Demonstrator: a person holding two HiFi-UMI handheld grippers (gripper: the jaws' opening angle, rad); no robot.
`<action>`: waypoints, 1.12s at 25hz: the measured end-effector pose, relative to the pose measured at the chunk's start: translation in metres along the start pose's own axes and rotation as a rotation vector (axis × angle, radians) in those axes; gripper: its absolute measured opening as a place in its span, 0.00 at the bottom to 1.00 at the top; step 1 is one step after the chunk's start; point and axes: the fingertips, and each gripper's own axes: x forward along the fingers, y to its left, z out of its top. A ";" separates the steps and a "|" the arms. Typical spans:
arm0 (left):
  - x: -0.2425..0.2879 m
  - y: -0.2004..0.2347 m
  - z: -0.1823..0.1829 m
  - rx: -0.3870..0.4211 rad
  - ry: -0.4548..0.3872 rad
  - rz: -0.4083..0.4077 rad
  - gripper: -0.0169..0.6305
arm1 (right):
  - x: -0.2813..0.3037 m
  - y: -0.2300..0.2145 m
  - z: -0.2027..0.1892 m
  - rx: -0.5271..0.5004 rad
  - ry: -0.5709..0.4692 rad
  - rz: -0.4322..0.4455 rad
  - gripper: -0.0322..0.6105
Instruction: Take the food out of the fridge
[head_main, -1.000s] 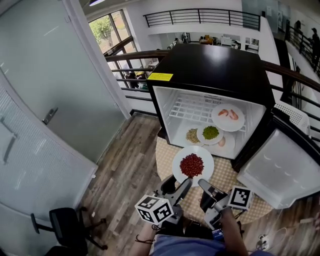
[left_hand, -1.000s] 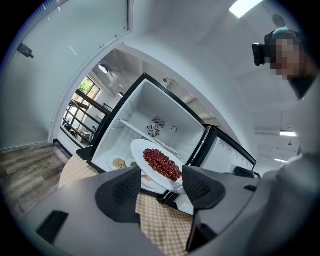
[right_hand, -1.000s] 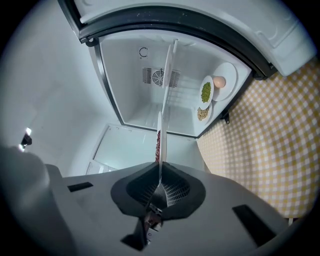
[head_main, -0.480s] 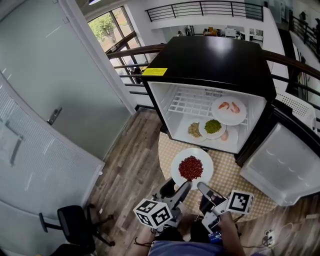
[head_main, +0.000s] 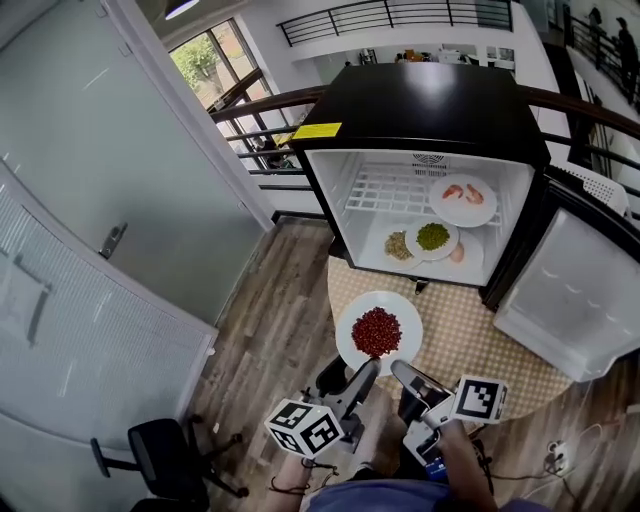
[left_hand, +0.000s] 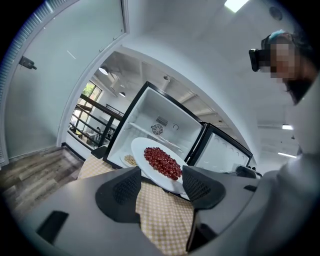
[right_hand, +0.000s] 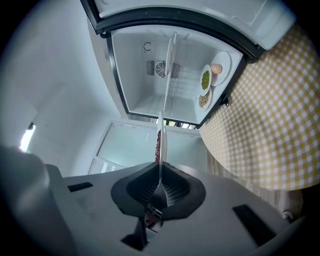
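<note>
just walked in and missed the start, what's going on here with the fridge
A person with two handheld grippers is emptying the open fridge. The right gripper is clamped on the rim of a plate of red beans, held over the checked table. The left gripper is open near that plate. A shrimp plate and a plate of green food sit inside.

Red bean plate (head_main: 378, 331) out, fridge (head_main: 430, 130) open
White plate is level just outside; shrimp plate (head_main: 463, 199) and pea plate (head_main: 432, 238) are inside.
</note>
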 end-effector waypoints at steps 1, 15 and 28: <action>-0.008 0.001 0.000 0.003 0.000 -0.002 0.44 | 0.002 0.007 -0.008 0.023 -0.006 0.026 0.09; -0.161 0.027 -0.011 0.036 -0.039 -0.011 0.44 | 0.022 0.065 -0.159 0.152 -0.005 0.141 0.09; -0.244 0.001 -0.042 0.079 -0.062 -0.059 0.44 | -0.019 0.084 -0.243 0.102 -0.037 0.120 0.09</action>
